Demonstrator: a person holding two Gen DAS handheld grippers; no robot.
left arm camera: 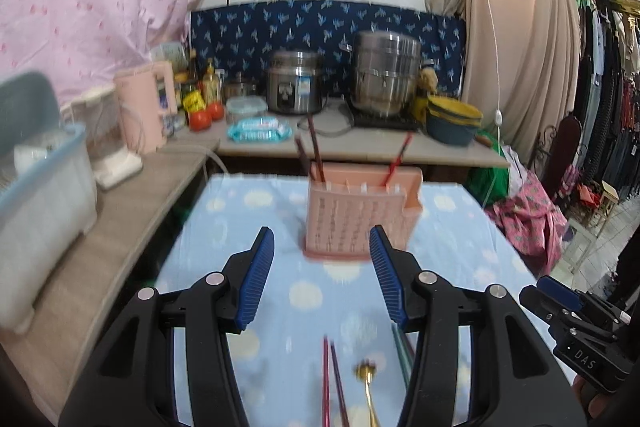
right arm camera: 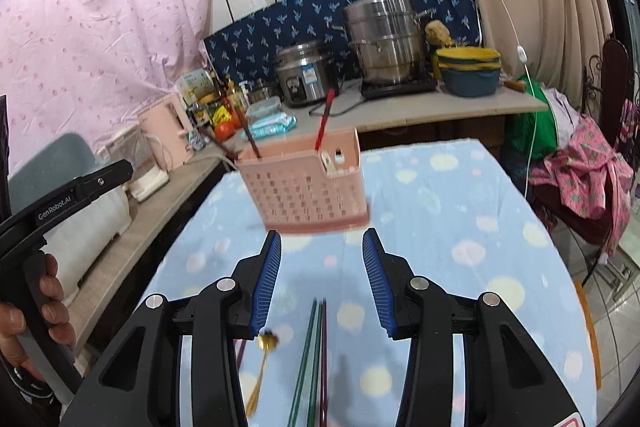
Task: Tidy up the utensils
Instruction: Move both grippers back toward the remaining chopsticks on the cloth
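Utensil holder [left arm camera: 362, 215] upright on table [left arm camera: 460, 251] | chopsticks [right arm camera: 314, 355], spoon [right arm camera: 264, 355] lying near

Left gripper [left arm camera: 322, 277] low over the counter [left arm camera: 460, 251], blue-padded jaws apart with nothing between them. Straight ahead, just past the fingertips: pink slotted utensil holder [left arm camera: 356, 217] standing upright on the blue dotted cloth [left arm camera: 248, 211] — dark red chopsticks [left arm camera: 310, 155] leaning out of its left end, a single red one [left arm camera: 396, 161] out of the right. Nearer the camera, flat on the cloth: red chopsticks [left arm camera: 332, 383], a gold spoon [left arm camera: 368, 387], green chopsticks [left arm camera: 402, 341] partly hidden by the right-side finger. Right gripper [left arm camera: 576, 323] at the right edge — state unclear.
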